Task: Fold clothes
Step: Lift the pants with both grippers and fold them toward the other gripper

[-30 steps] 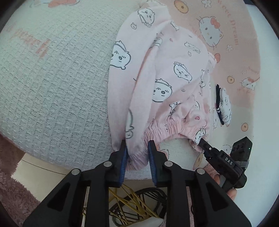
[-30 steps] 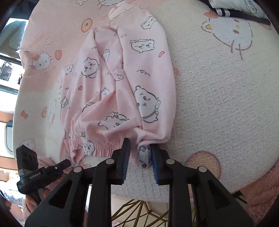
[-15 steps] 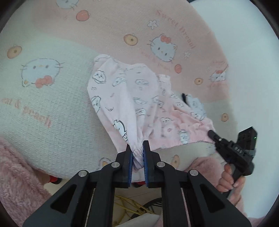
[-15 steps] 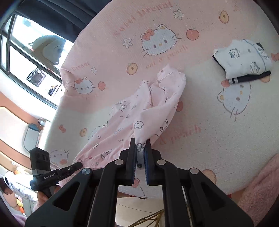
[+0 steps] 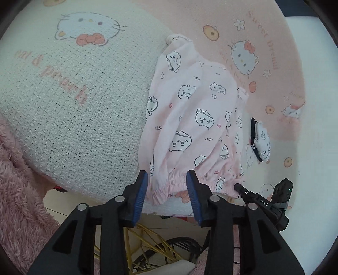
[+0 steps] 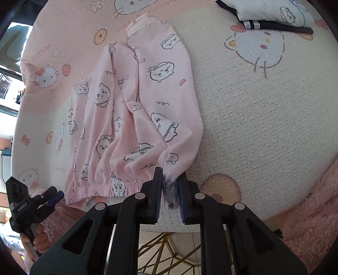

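Left gripper: jaws opening, blue pads standing apart, the elastic waistband of the pink trousers lying between them at the near table edge; pads do not press the cloth. Seen from the right wrist view, this same gripper sits at the near left, just off the waistband's left corner, with bare fingers wrapped around its handle.

Right gripper: jaws opening, yet a bunched corner of the pink trousers is still pinched between the pads, cloth hanging down between them. In the left wrist view it shows at the near right, tip at the waistband's right end.

Trousers lie on the round table, waistband near, legs running to the far side, one leg folded over the other. Printed with small cartoon animals. The cover is a waffle-weave cloth with cat prints.

Far right: a folded white garment with dark trim, well apart from the trousers.

Fuzzy pink fabric at near left edge.
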`<control>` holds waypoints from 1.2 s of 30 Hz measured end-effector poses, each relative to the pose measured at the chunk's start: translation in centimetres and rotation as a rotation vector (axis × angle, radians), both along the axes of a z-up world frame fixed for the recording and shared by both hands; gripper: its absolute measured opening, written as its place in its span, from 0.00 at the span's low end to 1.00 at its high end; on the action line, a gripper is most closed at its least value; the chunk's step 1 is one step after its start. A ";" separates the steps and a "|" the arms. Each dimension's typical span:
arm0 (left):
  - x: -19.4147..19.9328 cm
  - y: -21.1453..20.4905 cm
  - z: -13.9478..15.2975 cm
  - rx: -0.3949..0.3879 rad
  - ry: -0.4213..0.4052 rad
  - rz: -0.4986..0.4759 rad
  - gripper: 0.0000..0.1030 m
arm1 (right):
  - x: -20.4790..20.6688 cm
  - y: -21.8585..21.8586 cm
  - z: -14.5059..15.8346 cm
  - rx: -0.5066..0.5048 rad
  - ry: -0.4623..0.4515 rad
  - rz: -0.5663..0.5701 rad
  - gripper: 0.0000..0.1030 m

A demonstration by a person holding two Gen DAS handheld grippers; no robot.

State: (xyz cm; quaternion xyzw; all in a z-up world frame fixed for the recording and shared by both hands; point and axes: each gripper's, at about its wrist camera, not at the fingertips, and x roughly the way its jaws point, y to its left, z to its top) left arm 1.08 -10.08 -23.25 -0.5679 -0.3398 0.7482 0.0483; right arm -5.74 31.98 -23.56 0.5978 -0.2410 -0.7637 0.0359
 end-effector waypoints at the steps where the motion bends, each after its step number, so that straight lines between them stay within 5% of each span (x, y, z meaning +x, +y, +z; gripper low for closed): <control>1: -0.2 0.4 -0.6 -0.027 -0.027 -0.014 0.39 | -0.1 -0.3 -0.3 0.014 -0.007 0.012 0.22; 5: -0.6 2.7 -3.3 -0.140 -0.144 -0.078 0.36 | -0.4 -1.6 -0.6 0.121 -0.005 0.064 0.22; 8: -0.5 4.1 -3.0 -0.213 -0.145 -0.138 0.36 | -0.7 -2.7 -0.1 0.268 0.033 0.101 0.21; 11: -0.3 4.9 -2.8 -0.217 -0.141 -0.171 0.36 | -0.9 -2.7 -0.1 0.314 0.036 0.096 0.21; 15: 0.2 3.2 -3.2 0.022 -0.120 -0.093 0.36 | -0.2 -2.1 0.6 0.260 0.052 0.067 0.24; 19: 0.1 1.4 -4.0 0.189 -0.132 0.019 0.36 | -0.1 -1.0 -0.6 0.066 0.018 0.039 0.36; 22: -0.2 1.4 -4.3 0.162 -0.133 0.045 0.36 | -0.6 -0.8 -1.2 0.023 0.022 0.029 0.33; 25: -1.1 3.3 -3.9 0.004 -0.123 -0.042 0.11 | -1.1 -1.5 -1.2 0.073 0.045 0.069 0.06; 29: -0.5 3.8 1.0 -0.055 0.047 -0.095 0.10 | -0.1 -1.9 2.4 0.035 0.196 0.081 0.03; 36: 2.2 1.2 16.9 0.058 0.417 -0.127 0.10 | 3.2 0.3 16.4 -0.110 0.521 0.018 0.03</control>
